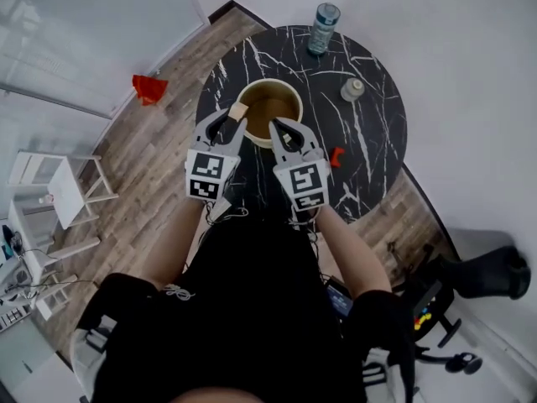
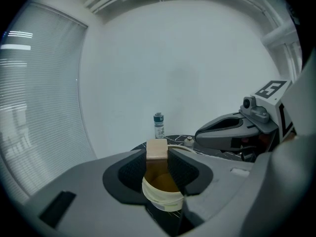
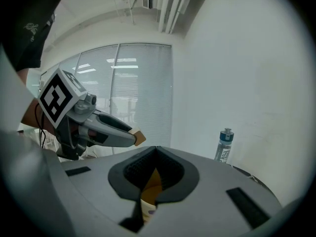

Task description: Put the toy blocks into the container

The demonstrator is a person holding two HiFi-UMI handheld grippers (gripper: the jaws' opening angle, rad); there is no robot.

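The person [image 1: 252, 309], dressed in black, stands right up against the table [image 1: 377, 133], both forearms stretched out over its near edge. The marker cubes on the two tools sit side by side, close but apart.

The left gripper [image 1: 233, 116] is clamped on a pale wooden block [image 2: 157, 149]. The block is pinched squarely between the two ribbed pads, with its top edge poking up above them. It hangs in the air at the near-left rim of the container [image 1: 294, 99], a round cream tub with an amber-brown inside, and the tub's mouth lies open just below and beyond it.

The right gripper [image 1: 277, 125] is clenched with nothing in it. Its pads meet in a tight seam, and the tips point at the tub's near rim. It sits just beside the left one, on the right, so the two tools crowd the near side of the tub.

To the right of that tool, a small red piece [image 1: 336, 156] lies on the black, white-veined tabletop, apart from the tub. Further back on the right is a small pale jar [image 1: 353, 89], and at the far edge a water bottle [image 1: 323, 28] stands upright, well clear of the tub.

Off the table, a red object [image 1: 148, 88] lies on the wood floor [image 1: 159, 158] to the left. A white shelf unit [image 1: 59, 191] stands nearer on that side, and a black chair [image 1: 487, 275] is on the right.
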